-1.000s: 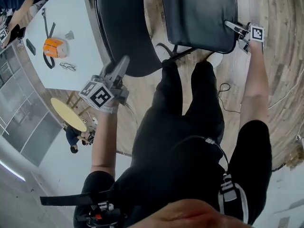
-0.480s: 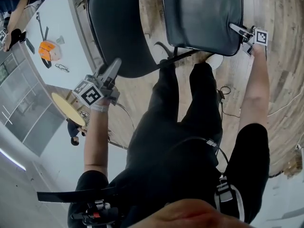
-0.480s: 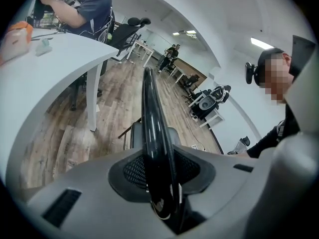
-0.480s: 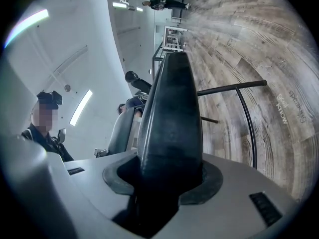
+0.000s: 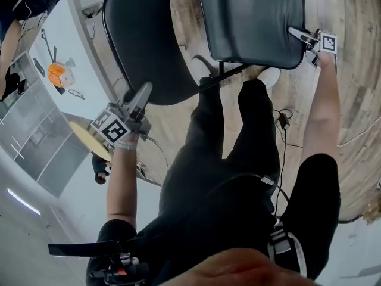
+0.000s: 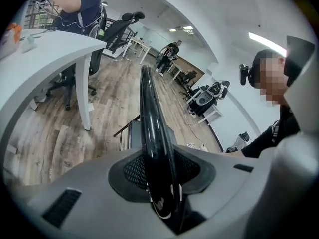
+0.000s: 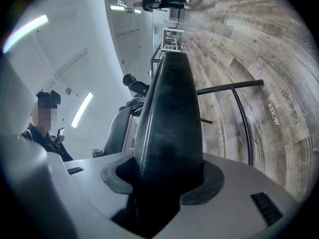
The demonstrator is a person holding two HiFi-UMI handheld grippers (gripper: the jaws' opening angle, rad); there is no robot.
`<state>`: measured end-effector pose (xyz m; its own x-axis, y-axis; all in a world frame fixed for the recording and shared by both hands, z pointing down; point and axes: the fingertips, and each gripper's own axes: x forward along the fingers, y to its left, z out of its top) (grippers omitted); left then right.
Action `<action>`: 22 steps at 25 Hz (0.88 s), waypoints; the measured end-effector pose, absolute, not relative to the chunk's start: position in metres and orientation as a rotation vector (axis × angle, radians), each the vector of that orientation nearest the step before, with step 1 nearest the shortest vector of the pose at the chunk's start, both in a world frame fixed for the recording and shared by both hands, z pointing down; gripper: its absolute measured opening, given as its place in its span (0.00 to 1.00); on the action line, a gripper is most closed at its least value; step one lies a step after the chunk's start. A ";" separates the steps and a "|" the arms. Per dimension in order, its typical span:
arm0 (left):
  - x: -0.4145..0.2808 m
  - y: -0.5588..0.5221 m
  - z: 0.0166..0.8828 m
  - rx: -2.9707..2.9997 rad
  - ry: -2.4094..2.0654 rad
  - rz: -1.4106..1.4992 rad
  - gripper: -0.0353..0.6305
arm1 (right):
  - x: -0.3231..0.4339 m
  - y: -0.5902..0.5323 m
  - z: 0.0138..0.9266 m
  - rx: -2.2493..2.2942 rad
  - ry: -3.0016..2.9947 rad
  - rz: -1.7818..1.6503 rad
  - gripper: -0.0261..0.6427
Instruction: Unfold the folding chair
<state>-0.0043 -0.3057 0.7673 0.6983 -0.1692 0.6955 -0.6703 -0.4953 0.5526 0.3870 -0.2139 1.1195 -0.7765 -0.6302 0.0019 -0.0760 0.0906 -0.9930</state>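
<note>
Folding chair [image 5: 250, 22] sits directly ahead of the person's black-trousered legs [image 5: 238, 154], over a wood-plank floor [image 5: 351, 70]. It is partly opened. The dark padded seat [image 7: 168, 123] faces up toward the head camera. The dark backrest [image 5: 143, 40] lies to the seat's left in the head view, with a strip of floor showing between the two. A thin black frame tube [image 5: 229, 70] runs under the seat's near edge, just beside a white shoe [image 5: 271, 76]. The right gripper [image 5: 296, 34] is on the seat's right-hand edge. In the right gripper view the cushion edge fills the gap between the jaws, which have just been opening a little wider yet still press on it. Its marker cube [image 5: 327, 42] sits just behind. The left gripper [image 5: 143, 91] is clamped on the backrest's near rim. In the left gripper view the thin glossy rim runs straight up between the jaws, with the pads tight on both sides. Its marker cube [image 5: 113, 127] faces the head camera. A white table [image 5: 77, 34] stands left of the chair and carries an orange object [image 5: 56, 71]. A black cable [image 5: 283, 124] trails on the floor near the right leg.
</note>
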 end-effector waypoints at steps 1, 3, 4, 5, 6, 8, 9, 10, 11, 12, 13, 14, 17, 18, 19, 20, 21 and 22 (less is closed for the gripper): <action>-0.002 -0.305 0.766 2.029 -0.648 0.730 0.21 | 0.387 -0.213 1.120 -0.687 1.940 -1.733 0.33; 0.008 -0.301 0.771 2.017 -0.659 0.736 0.21 | 0.393 -0.207 1.125 -0.663 1.921 -1.738 0.33; 0.013 -0.299 0.775 2.011 -0.666 0.736 0.21 | 0.398 -0.203 1.129 -0.655 1.915 -1.740 0.33; 0.018 -0.297 0.779 2.009 -0.674 0.734 0.21 | 0.404 -0.200 1.134 -0.653 1.914 -1.740 0.33; 0.022 -0.297 0.782 2.010 -0.683 0.733 0.21 | 0.408 -0.200 1.136 -0.656 1.919 -1.736 0.33; 0.021 -0.299 0.783 2.010 -0.720 0.740 0.23 | 0.414 -0.201 1.140 -0.700 1.934 -1.736 0.38; 0.018 -0.302 0.783 2.008 -0.755 0.749 0.30 | 0.418 -0.201 1.143 -0.747 1.928 -1.753 0.43; 0.015 -0.304 0.781 2.007 -0.796 0.758 0.37 | 0.424 -0.200 1.145 -0.797 1.915 -1.774 0.45; 0.011 -0.307 0.778 2.007 -0.835 0.769 0.40 | 0.429 -0.199 1.145 -0.843 1.906 -1.792 0.46; 0.006 -0.308 0.773 2.011 -0.873 0.786 0.41 | 0.432 -0.197 1.145 -0.895 1.912 -1.815 0.47; 0.001 -0.308 0.767 2.019 -0.909 0.811 0.41 | 0.434 -0.194 1.148 -0.976 1.944 -1.850 0.47; -0.004 -0.308 0.762 2.029 -0.943 0.840 0.41 | 0.437 -0.192 1.152 -1.082 2.010 -1.889 0.49; -0.009 -0.303 0.751 2.058 -1.006 0.883 0.41 | 0.444 -0.199 1.153 -1.367 2.232 -1.930 0.51; -0.008 -0.299 0.747 2.064 -1.006 0.876 0.41 | 0.447 -0.197 1.151 -1.435 2.252 -1.948 0.51; -0.006 -0.295 0.741 2.069 -1.002 0.859 0.41 | 0.451 -0.193 1.149 -1.488 2.244 -1.967 0.51; -0.003 -0.293 0.735 2.077 -0.998 0.835 0.41 | 0.460 -0.191 1.144 -1.540 2.221 -1.975 0.51; 0.001 -0.291 0.729 2.089 -0.997 0.808 0.41 | 0.473 -0.193 1.136 -1.606 2.195 -1.959 0.51; 0.006 -0.291 0.724 2.104 -0.993 0.787 0.41 | 0.487 -0.198 1.126 -1.690 2.178 -1.919 0.51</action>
<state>0.0057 -0.2908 0.7239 0.5279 -0.4114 0.7430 -0.8173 -0.4840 0.3128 0.4873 -0.1981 1.1256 -0.4761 -0.5215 0.7081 -0.7681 -0.1455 -0.6235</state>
